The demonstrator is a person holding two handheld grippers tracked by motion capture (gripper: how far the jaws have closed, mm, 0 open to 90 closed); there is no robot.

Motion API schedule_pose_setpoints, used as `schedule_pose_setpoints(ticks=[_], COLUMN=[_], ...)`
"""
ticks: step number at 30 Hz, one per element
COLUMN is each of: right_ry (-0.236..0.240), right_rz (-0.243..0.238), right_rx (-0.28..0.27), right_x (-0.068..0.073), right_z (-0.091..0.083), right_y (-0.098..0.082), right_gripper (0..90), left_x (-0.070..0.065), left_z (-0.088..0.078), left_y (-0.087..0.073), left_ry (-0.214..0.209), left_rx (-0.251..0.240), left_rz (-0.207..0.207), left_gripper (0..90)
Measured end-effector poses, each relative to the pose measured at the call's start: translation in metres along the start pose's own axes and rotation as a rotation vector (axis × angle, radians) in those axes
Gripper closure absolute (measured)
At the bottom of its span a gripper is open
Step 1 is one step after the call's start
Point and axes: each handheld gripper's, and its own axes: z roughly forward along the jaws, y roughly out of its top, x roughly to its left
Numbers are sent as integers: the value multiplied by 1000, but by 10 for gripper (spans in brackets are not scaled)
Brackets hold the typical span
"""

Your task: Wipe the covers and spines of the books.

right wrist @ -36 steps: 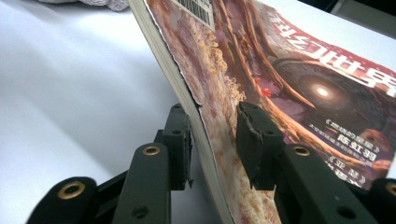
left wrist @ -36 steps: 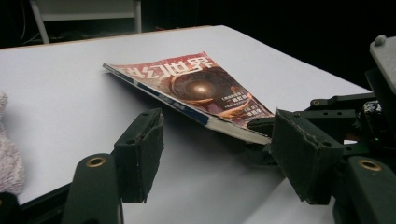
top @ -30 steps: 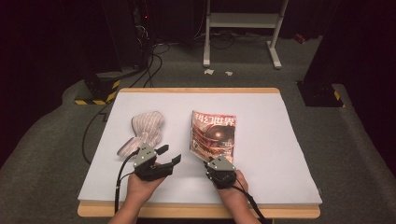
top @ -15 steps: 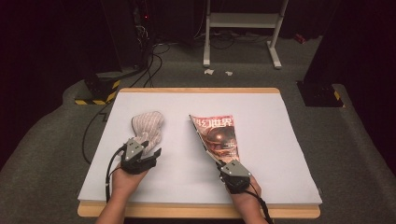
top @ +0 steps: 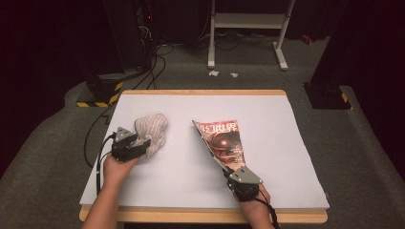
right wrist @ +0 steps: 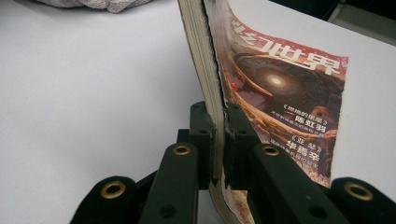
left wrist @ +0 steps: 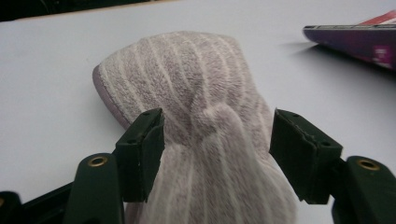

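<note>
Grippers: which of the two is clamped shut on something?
The right gripper: its jaws pinch the magazine by its edge. The left gripper has jaws spread either side of the striped towel.

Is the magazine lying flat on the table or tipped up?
Tipped up: the right gripper clamps the magazine by its spine edge, and its cover slopes down to the table.

The white bench [top: 286,143] is brightly and evenly lit from above while the room around it is dark. Shadows are soft. Both gripper views blur up close.
</note>
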Motion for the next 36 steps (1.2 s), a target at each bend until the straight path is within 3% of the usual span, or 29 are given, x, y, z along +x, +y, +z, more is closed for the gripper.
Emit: schedule_pose_setpoints(ticks=[8, 10, 12, 14, 20, 22, 27, 36], right_ry=[6, 10, 10, 13, 25, 26, 31, 55], right_rz=[-1, -1, -3, -4, -11, -15, -3, -12], right_rx=[2, 3, 4, 6, 12, 12, 9, 1], right_x=[1, 1, 1, 2, 4, 4, 3, 9], right_z=[1, 1, 2, 2, 5, 5, 3, 0], right_y=[0, -1, -1, -1, -2, -2, -1, -1], right_gripper=[843, 842, 842, 842, 843, 843, 843, 841], left_x=[4, 6, 5, 4, -2, -4, -11, -48], left_z=[38, 43, 45, 44, 41, 39, 29, 1], left_y=[4, 2, 1, 0, -6, -8, -10, -6], left_ry=[13, -11, -18, -25, -62, -66, -87, -220], left_rx=[182, 198, 204, 191, 135, 122, 80, -82], left_rz=[-7, -35, -39, -37, -13, -9, -6, -6], left_gripper=[310, 294, 300, 347, 661, 721, 757, 758])
